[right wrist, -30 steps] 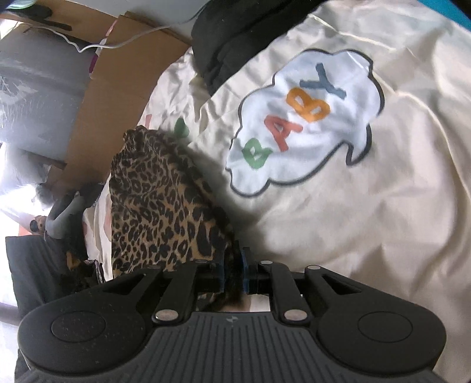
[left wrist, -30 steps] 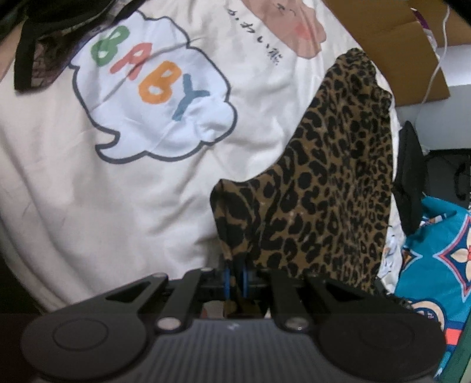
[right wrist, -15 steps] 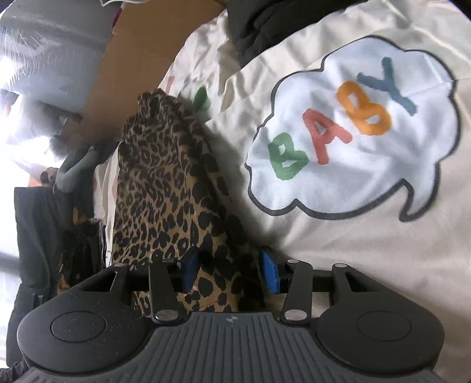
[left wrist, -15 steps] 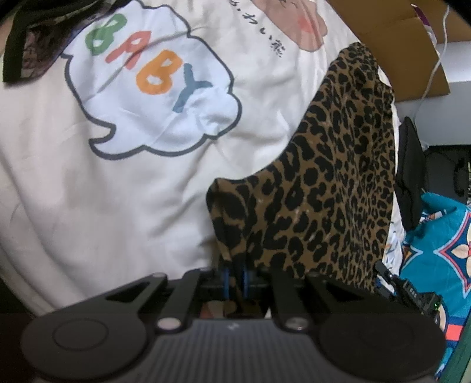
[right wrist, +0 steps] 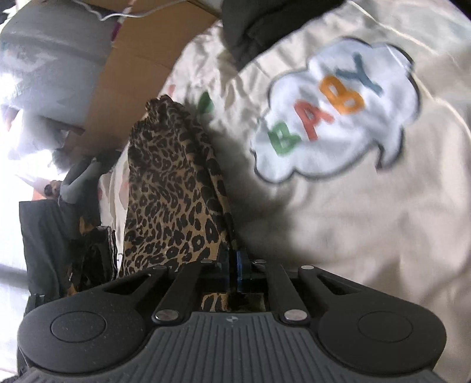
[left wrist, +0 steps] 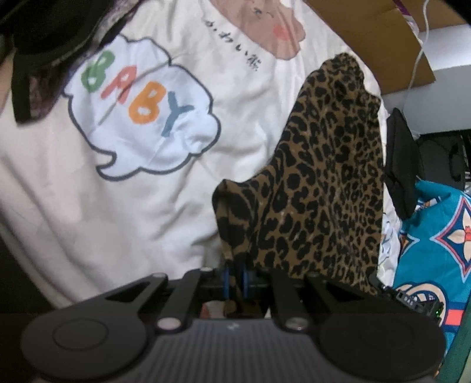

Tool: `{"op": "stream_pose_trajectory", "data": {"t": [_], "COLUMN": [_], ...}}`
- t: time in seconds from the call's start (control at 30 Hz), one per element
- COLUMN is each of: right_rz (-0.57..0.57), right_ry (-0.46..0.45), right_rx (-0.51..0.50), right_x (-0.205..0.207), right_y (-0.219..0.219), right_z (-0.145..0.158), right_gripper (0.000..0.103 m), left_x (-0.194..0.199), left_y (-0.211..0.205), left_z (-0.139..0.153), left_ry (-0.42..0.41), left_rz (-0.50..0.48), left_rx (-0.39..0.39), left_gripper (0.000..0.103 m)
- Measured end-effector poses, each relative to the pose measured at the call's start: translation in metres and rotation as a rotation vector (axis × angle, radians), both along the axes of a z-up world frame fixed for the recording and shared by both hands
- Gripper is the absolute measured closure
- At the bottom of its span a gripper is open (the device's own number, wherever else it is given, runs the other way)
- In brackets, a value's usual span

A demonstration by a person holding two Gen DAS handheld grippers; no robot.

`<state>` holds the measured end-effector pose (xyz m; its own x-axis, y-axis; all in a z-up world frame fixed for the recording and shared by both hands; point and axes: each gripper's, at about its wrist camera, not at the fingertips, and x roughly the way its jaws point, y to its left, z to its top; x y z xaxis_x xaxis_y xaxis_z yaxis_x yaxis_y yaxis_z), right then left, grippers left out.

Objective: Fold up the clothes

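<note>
A leopard-print garment (left wrist: pixel 323 188) hangs stretched above a cream bedsheet (left wrist: pixel 103 221) printed with a "BABY" cloud. My left gripper (left wrist: pixel 235 274) is shut on the garment's near corner, with the cloth bunched between the blue pads. In the right wrist view the same leopard-print garment (right wrist: pixel 173 194) runs away from me to the upper left, and my right gripper (right wrist: pixel 232 262) is shut on its near edge. The far end of the cloth rests crumpled on the cream bedsheet (right wrist: pixel 368 221).
Dark clothing (left wrist: pixel 50 35) lies at the sheet's top left; another black garment (right wrist: pixel 265 26) sits at the top of the right wrist view. A cardboard box (left wrist: pixel 379 41), a white cable (left wrist: pixel 418 50), a black item (left wrist: pixel 400 159) and teal patterned fabric (left wrist: pixel 435 241) sit on the right.
My right gripper opened wide around the leopard cloth half a second ago and has shut on it again. The left gripper kept its grip and rose slightly with the corner.
</note>
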<state>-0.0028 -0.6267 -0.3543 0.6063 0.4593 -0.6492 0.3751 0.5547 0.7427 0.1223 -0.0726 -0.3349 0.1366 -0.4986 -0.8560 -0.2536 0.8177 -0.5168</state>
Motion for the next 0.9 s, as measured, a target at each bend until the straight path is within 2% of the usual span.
{"op": "stream_pose_trajectory", "data": {"t": [0.2,0.33,0.57,0.63,0.73,0.9], "right_rz": [0.018,0.055,0.057,0.041,0.025,0.008], "right_ry": [0.017,0.034,0.022,0.016,0.020,0.029], "right_rx": [0.055,0.075,0.064,0.087,0.110,0.177], "right_x": [-0.016,-0.026,-0.033,-0.034,-0.035,-0.034], "right_y": [0.019,0.035,0.052,0.052,0.051,0.051], "right_z": [0.016,0.017,-0.005,-0.013,-0.024,-0.036], "right_gripper": [0.101,0.101,0.101,0.100,0.097,0.086], "left_x": [0.005,0.011,0.013,0.013,0.012,0.011], "left_y": [0.020,0.034,0.040,0.040,0.041,0.041], "left_z": [0.025,0.032,0.020,0.020,0.022,0.020], "left_ry": [-0.019,-0.029,-0.010,-0.012,-0.015,-0.021], "left_rz": [-0.015,-0.019,-0.021,-0.025,-0.026,-0.033], "left_rx": [0.013,0.032,0.054,0.056,0.053,0.050], "left_gripper": [0.095,0.095,0.095,0.095,0.095,0.095]}}
